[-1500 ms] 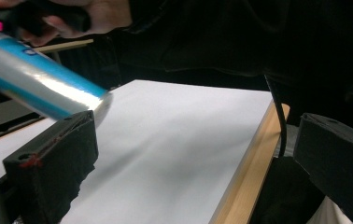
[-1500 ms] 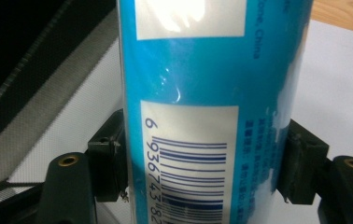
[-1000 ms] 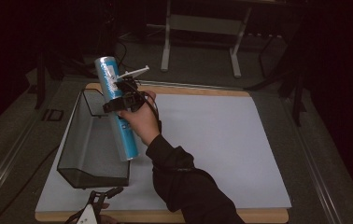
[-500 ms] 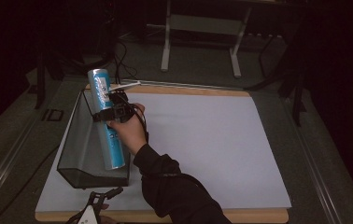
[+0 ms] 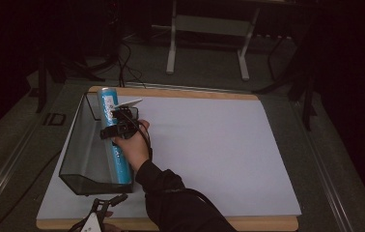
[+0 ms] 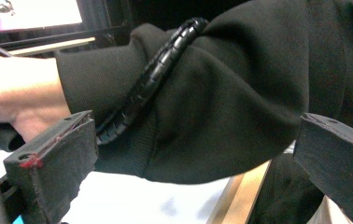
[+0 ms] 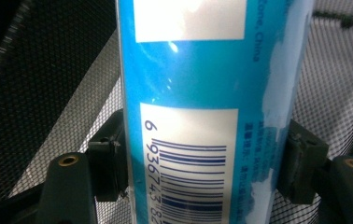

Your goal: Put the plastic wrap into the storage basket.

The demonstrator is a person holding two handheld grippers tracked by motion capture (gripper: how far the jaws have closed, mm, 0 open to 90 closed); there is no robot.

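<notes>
- Blue canister (image 5: 114, 140) — a tall cylindrical tube with a blue wrapper, white label panels and a printed barcode (image 7: 191, 179). In the high view it lies lengthwise along the right side of the mesh basket, its near end low against the basket's front corner and its far end raised at the back rim.
- Right gripper (image 5: 118, 126) — its two black jaws are closed on the canister partway along its length; in the right gripper view one jaw presses each side of the tube at the barcode panel, with mesh showing behind on both sides. A grey plate sits on top of it.
- Right hand (image 5: 133, 145) — holds the right gripper at the basket's right edge; a black sleeve (image 5: 180, 208) runs back to the bottom of the high view.
- Black mesh basket (image 5: 81, 145) — a rectangular wire-mesh tray standing on the left part of the white sheet.
- Left gripper (image 5: 104, 205) — low at the table's near edge, just in front of the basket's near corner. In the left gripper view its jaws stand wide apart with nothing between them — beyond them are the black sleeve and a ribbed black cable (image 6: 156, 77) draped over it.
- White sheet (image 5: 209, 150) — covers most of the wooden table top (image 5: 267, 223), whose edge shows at the near and far sides.
</notes>
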